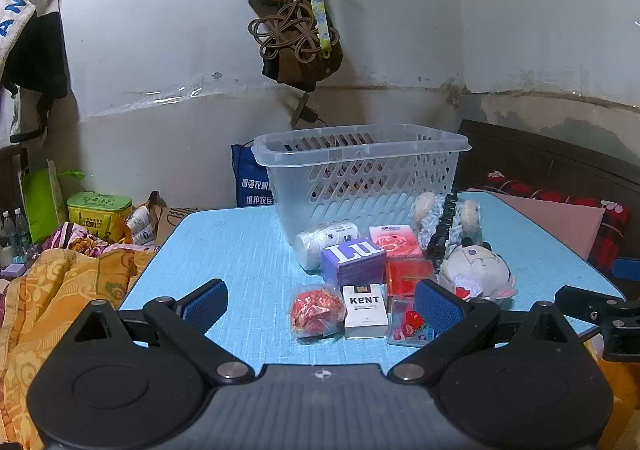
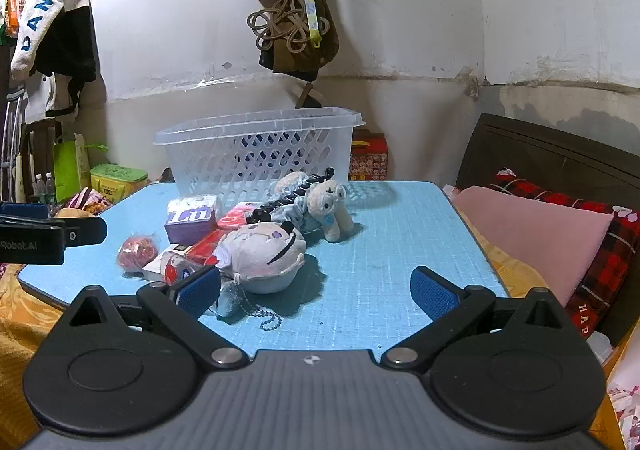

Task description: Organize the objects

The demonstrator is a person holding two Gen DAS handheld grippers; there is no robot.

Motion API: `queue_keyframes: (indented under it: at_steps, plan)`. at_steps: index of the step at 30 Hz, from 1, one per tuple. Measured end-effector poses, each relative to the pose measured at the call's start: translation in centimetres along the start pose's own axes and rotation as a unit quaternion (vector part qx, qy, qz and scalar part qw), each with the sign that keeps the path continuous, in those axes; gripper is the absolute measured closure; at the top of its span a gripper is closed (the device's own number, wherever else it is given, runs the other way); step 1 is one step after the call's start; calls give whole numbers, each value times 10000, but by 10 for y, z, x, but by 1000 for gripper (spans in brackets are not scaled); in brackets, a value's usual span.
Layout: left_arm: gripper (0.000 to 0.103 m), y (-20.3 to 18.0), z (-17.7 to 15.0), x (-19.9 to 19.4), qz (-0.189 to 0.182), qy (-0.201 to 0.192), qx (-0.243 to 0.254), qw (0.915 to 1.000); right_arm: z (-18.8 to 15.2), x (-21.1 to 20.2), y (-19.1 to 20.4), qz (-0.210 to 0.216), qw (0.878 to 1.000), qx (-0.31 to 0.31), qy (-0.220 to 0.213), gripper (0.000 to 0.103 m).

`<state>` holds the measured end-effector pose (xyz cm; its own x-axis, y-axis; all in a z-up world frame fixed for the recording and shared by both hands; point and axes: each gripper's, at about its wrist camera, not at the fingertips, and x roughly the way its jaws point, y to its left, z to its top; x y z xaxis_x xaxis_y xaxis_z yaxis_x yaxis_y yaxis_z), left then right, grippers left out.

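1. Clear slotted plastic basket (image 1: pixel 362 174): stood upright at the far side of the blue table (image 1: pixel 240 250); whatever was inside was hard to make out through the slots.
2. Small goods, clustered on the table just in front of the basket: purple "Lu" box (image 1: pixel 354 260); white KENT cigarette pack (image 1: pixel 365 310) in front of it; red ball in a clear bag (image 1: pixel 316 310) left of the pack; white wrapped roll (image 1: pixel 324 240) behind the box; pink tissue pack (image 1: pixel 394 240); red box (image 1: pixel 408 276).
3. Soft toys, right of that cluster: round grey-white plush head (image 2: pixel 264 250) with a bead chain (image 2: pixel 270 320) trailing toward the camera; pale plush animal (image 2: pixel 324 206) lying behind it, near the basket.
4. Left gripper (image 1: pixel 320 304): blue-padded fingers spread wide, holding nothing, hovering at the near table edge facing the small goods.
5. Right gripper (image 2: pixel 316 292): fingers likewise apart and empty, its left pad just beside the plush head.
6. Surroundings: pink pillow (image 2: pixel 532 234) right of the table; orange blanket (image 1: pixel 60 290) to the left.
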<state>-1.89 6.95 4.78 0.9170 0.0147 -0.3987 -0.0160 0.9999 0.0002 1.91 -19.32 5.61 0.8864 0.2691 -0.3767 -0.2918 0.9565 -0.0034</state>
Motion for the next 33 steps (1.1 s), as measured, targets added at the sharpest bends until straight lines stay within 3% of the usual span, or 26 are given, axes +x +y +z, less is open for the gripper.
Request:
queue_keyframes:
  at_steps: [14,33]
  plan:
    - [1,-19,6,1,50,4,-90,9999,-1,-2,-1,23,10000,31,-48,0]
    - [1,-17,4,5,99,-7,-145,9998,-3,-2,4,107,9999,-3,-87,0]
